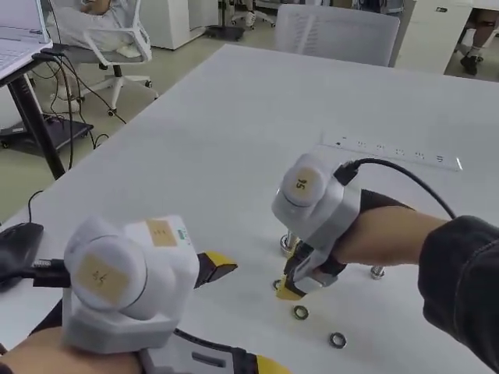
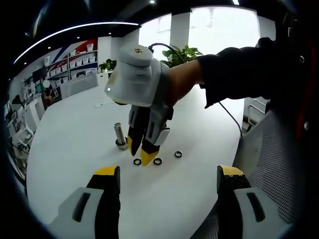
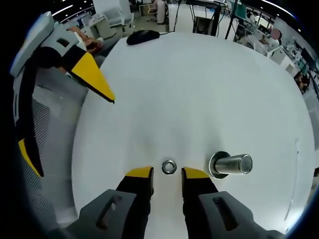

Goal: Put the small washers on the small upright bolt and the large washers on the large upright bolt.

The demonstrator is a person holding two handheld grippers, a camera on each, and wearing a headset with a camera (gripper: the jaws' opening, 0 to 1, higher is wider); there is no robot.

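Here, in the right gripper view, the right gripper (image 3: 167,173), with black fingers tipped in yellow, is pointing down at the white desk (image 3: 199,74). Its fingers are sitting slightly apart. A small steel ring washer (image 3: 169,167) is lying flat just ahead of the gap, centred between the tips and not yet pinched. Which size it is I cannot tell. The large threaded steel upright bolt (image 3: 232,165) is standing just to the right of it.

In the left gripper view, the left gripper (image 2: 168,172) is hanging back, its fingers standing wide apart and holding nothing. A second loose washer (image 2: 158,161) and a third loose washer (image 2: 178,154) are lying beside the right gripper's tips.

In the head view, the small upright bolt (image 1: 377,272) is standing off to the right of the right gripper, apart from the large one.

The right gripper is plainly the nearer, so a short push forward and a squeeze looks like the move to come.
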